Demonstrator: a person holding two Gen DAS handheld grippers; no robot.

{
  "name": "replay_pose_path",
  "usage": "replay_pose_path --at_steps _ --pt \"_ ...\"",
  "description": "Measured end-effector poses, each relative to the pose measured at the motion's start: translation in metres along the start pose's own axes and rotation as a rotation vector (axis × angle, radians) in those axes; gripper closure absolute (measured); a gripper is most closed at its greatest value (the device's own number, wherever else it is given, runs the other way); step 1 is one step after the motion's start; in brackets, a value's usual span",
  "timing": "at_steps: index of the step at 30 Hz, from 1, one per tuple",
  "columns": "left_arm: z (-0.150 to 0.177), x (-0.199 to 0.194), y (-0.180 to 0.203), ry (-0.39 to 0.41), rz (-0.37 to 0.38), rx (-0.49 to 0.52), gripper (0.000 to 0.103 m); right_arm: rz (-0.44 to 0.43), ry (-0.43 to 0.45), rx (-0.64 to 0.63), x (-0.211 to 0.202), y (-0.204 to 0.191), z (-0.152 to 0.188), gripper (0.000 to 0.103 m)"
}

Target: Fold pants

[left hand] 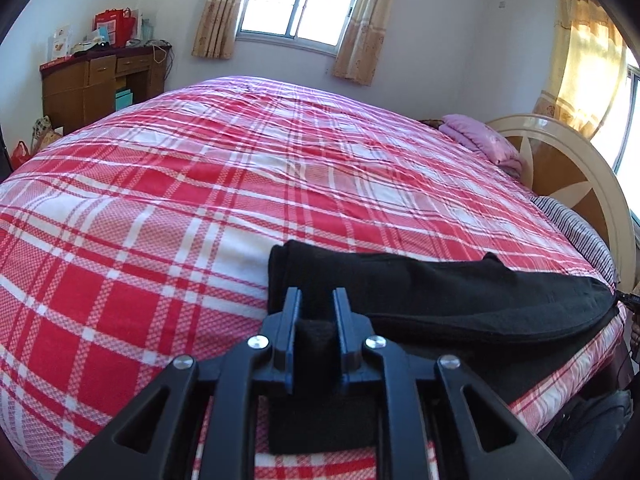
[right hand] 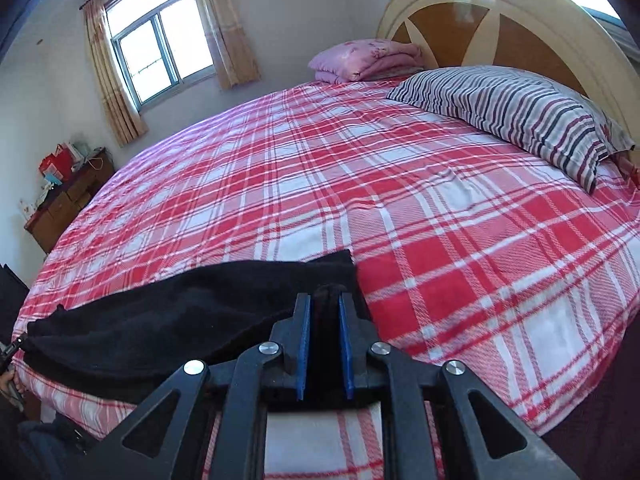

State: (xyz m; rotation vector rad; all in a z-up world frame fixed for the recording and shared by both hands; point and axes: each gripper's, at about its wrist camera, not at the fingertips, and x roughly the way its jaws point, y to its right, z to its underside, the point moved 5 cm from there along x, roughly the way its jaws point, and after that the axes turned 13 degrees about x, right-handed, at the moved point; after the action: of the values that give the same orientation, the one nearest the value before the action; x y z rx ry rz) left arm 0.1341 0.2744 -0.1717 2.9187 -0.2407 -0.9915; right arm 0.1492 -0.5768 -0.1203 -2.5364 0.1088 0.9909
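Note:
Black pants [left hand: 460,292] lie stretched along the near edge of a bed with a red and white plaid cover [left hand: 200,184]. My left gripper [left hand: 316,296] is shut on one end of the pants, with black cloth between its blue-padded fingers. My right gripper [right hand: 325,296] is shut on the other end of the pants [right hand: 180,320], cloth pinched between its pads. The cloth sags between the two grippers and is lifted a little at the held ends. The plaid cover shows in the right wrist view too [right hand: 400,208].
A striped pillow [right hand: 520,116] and a folded pink blanket [right hand: 364,58] lie at the head of the bed by the round wooden headboard [right hand: 500,12]. A wooden desk [left hand: 100,80] with bags stands at the far wall. Curtained windows [left hand: 300,0] are behind.

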Motion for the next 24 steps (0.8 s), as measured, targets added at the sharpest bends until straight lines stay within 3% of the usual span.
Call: replay_pose_path --at_steps 3,4,6,11,15,20,24 --pt "0.004 -0.011 -0.006 0.004 -0.022 0.018 0.065 0.032 0.012 -0.029 -0.009 0.000 0.002 0.078" --pt "0.005 -0.018 -0.011 0.012 -0.045 0.017 0.058 0.045 0.021 -0.039 -0.012 -0.002 0.001 0.067" --pt "0.007 -0.027 -0.023 0.028 -0.077 0.003 0.057 0.091 0.043 -0.075 -0.019 -0.008 0.001 0.050" --pt "0.018 -0.041 -0.053 0.024 -0.133 -0.080 0.057 0.089 0.084 -0.142 -0.036 -0.044 0.000 0.049" --pt "0.013 -0.039 -0.037 0.036 -0.095 -0.080 0.057 -0.021 0.062 -0.259 -0.042 -0.113 0.016 0.049" --pt "-0.004 -0.010 -0.010 -0.040 -0.067 -0.023 0.058 -0.207 -0.040 -0.552 -0.025 -0.238 0.082 0.049" --pt "-0.014 0.012 -0.007 -0.070 -0.069 -0.022 0.077 -0.354 -0.176 -0.729 0.000 -0.316 0.152 0.049"
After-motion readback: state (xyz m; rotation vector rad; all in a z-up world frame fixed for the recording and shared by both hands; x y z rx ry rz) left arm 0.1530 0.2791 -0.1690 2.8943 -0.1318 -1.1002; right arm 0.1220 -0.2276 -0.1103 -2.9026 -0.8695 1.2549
